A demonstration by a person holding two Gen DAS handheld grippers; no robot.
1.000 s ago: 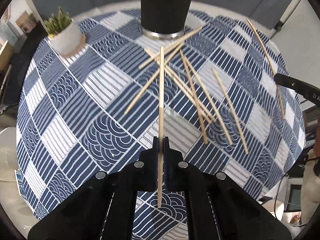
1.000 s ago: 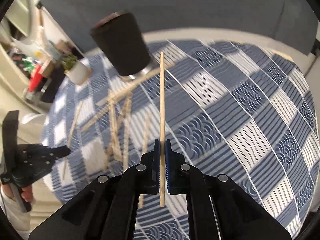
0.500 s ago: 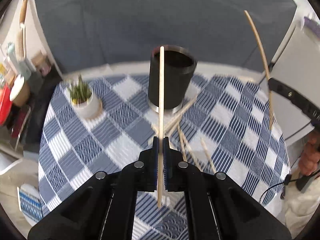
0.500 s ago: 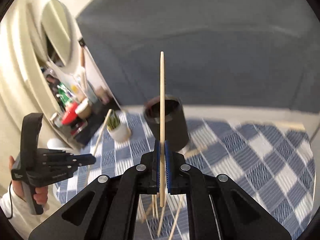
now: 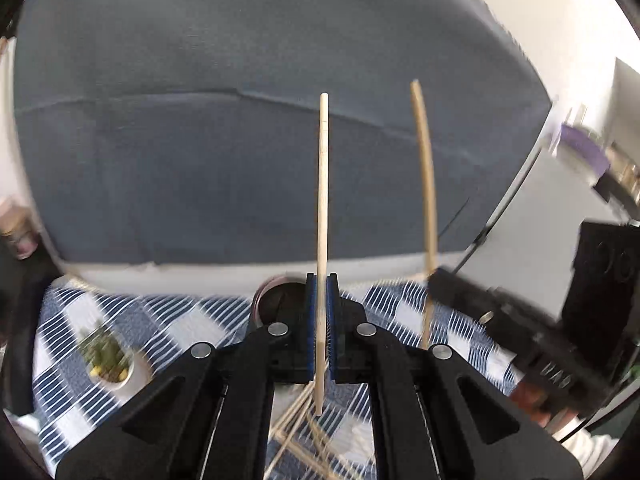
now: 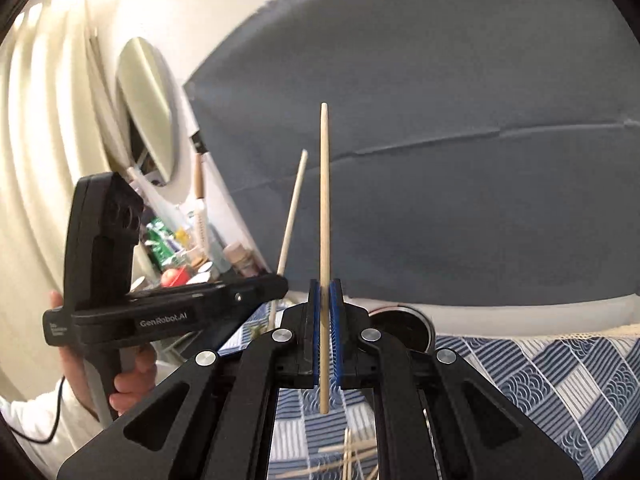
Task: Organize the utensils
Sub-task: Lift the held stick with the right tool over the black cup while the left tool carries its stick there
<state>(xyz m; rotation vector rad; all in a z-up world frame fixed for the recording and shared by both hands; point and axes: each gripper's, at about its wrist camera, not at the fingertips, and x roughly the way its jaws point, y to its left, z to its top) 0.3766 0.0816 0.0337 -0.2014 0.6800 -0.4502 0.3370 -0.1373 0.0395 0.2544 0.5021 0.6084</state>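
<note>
- A slim pale wooden chopstick (image 5: 323,216) stands nearly upright in the left claw (image 5: 321,328), pinched low on its shaft between the blue pads, its long tip high above the jaws and a short tail hanging below.
- A second, matching wooden chopstick (image 6: 324,240) is clamped the same way in the right claw (image 6: 325,334), jaws closed tight on it, tip up.
- Each claw shows in the other's view: the right one (image 5: 500,312) at the edge of the left camera with its stick, the left one (image 6: 168,312) beside the right camera, a hand (image 6: 128,384) on its handle.
- The dark cylindrical holder with a metal rim (image 6: 404,326) sits just beyond the jaws, largely hidden by them; its mouth is only partly visible in either view.
- The likely risk: with so much length above a narrow two-pad grip, a stick may pivot or slip when tipped toward the holder.
- With both sticks carried close together, they could knock one another, or the claws could collide, if both head for the one opening at once.
- A tail end catching the rim could tip the holder, or send a stick back down.
- More loose wooden chopsticks (image 6: 352,456) lie crossed on the desk's blue-and-white patterned cloth (image 6: 560,392); a dropped stick would land in that tangle.
- A small potted plant in a white pot (image 5: 108,356) stands to one side, blurred, within reach of a wide swing.
</note>
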